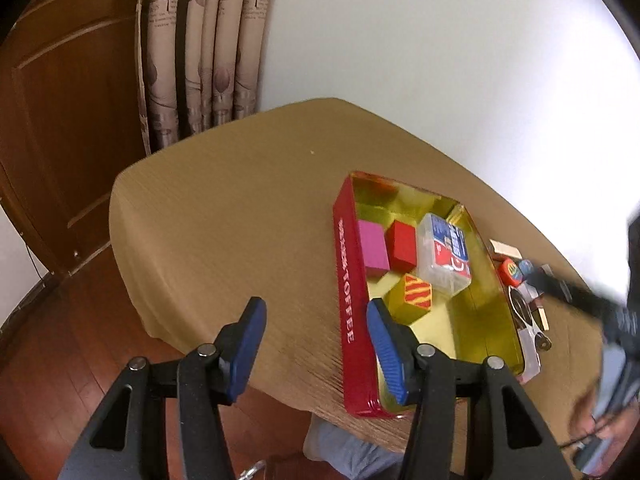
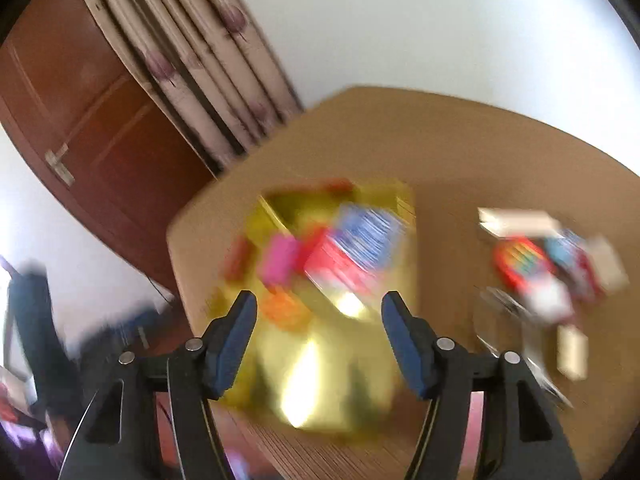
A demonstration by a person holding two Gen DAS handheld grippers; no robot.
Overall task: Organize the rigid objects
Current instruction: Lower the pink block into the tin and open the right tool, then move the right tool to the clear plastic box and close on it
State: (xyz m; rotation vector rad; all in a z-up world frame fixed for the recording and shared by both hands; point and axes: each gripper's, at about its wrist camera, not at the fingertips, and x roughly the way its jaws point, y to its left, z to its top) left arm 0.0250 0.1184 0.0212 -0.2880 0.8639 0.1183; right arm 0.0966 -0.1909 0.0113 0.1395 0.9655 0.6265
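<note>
A red tin (image 1: 350, 300) with a gold inside lies on the tan table. It holds a pink block (image 1: 373, 249), a red block (image 1: 402, 245), a yellow block with red stripes (image 1: 412, 298) and a clear plastic case (image 1: 444, 258). My left gripper (image 1: 316, 310) is open and empty, above the tin's near left side. My right gripper (image 2: 318, 304) is open and empty above the tin (image 2: 340, 360); its view is blurred. Loose small items (image 1: 516, 276) lie to the right of the tin, and they also show in the right wrist view (image 2: 540, 272).
The tan table (image 1: 224, 216) ends at the left and near sides over a wooden floor (image 1: 60, 340). A brown door (image 1: 60, 100) and a curtain (image 1: 200, 48) stand behind. The right gripper's black body (image 1: 592, 304) reaches in over the loose items.
</note>
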